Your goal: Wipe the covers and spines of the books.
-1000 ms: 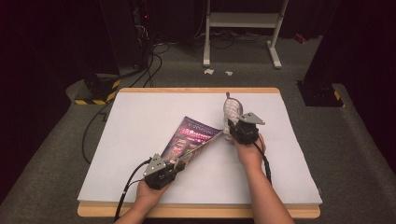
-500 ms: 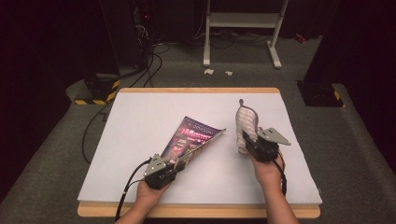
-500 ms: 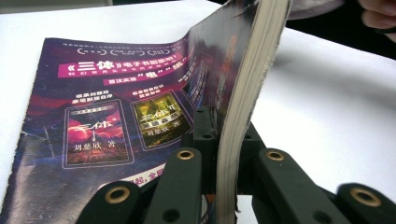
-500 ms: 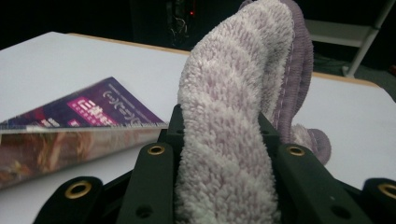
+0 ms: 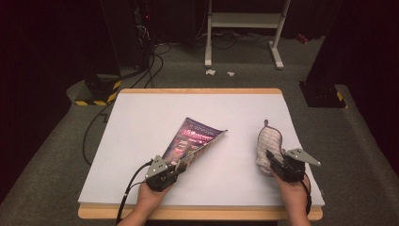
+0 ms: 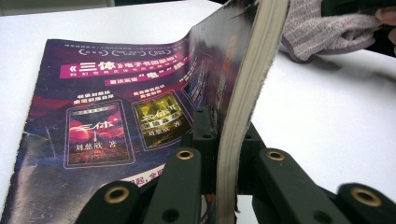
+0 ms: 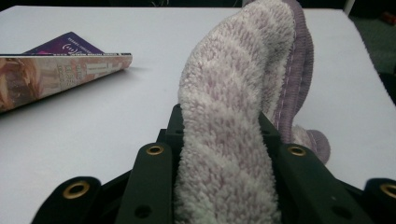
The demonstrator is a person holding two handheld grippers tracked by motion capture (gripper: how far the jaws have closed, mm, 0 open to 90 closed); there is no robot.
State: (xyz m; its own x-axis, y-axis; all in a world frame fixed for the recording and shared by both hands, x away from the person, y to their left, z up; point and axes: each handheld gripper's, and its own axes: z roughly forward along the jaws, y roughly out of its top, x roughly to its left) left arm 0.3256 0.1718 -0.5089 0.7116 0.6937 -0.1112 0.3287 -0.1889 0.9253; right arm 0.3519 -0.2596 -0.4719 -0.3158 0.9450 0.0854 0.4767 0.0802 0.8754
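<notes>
A purple magazine (image 5: 195,139) lies near the middle of the white table (image 5: 226,108), its cover and a wad of pages lifted. My left gripper (image 5: 182,164) is shut on that lifted page edge (image 6: 243,116), which stands upright between the jaws; the open purple page (image 6: 98,121) lies flat to the left. At the table's right, my right gripper (image 5: 269,157) is shut on a fluffy pink-and-white striped cloth (image 5: 268,143). The cloth (image 7: 233,112) rises thick between the jaws, its end drooping onto the table. The magazine's spine (image 7: 60,74) lies far left in the right gripper view.
The table has a wooden rim (image 5: 202,91). Beyond it on the grey floor stand a white metal frame (image 5: 244,28), dark equipment with cables (image 5: 141,52) and a yellow-black striped base (image 5: 96,89). Bare white tabletop lies between the magazine and the cloth.
My right gripper has carried the cloth from beside the magazine's far corner to the right and nearer the table's front edge. The left gripper and the magazine have stayed put.
</notes>
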